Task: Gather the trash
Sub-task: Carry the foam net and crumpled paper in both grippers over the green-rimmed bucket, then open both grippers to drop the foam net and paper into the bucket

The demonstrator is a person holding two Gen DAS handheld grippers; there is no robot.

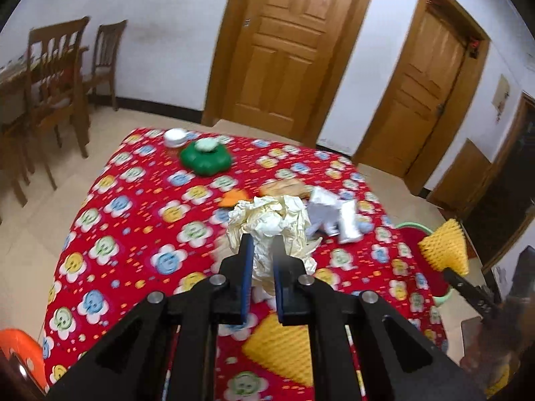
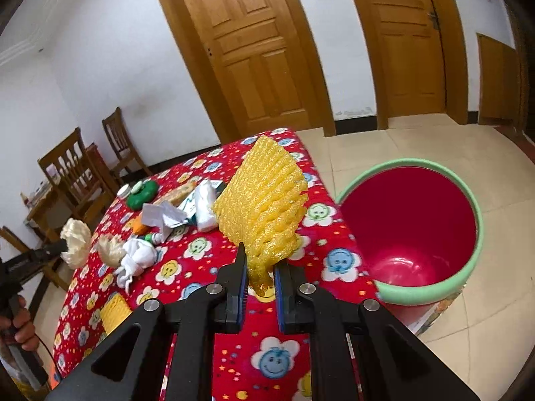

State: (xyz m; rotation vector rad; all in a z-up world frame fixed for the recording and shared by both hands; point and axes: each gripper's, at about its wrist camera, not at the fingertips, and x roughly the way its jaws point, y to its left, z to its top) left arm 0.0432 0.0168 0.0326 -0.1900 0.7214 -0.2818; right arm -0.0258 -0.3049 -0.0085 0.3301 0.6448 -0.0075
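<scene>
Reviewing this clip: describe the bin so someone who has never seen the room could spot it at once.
Start at the table with the red flower-face cloth. Off its right edge, on the tiled floor, stands the bin, just beyond the yellow foam net held in the right gripper. It is the only round open tub: red inside, with a pale green rim.

Red smiley-flower tablecloth (image 2: 200,260) under a green container (image 1: 205,160), white crumpled paper (image 2: 160,215), white cloth (image 2: 138,254), yellow foam net (image 1: 284,347).
</scene>
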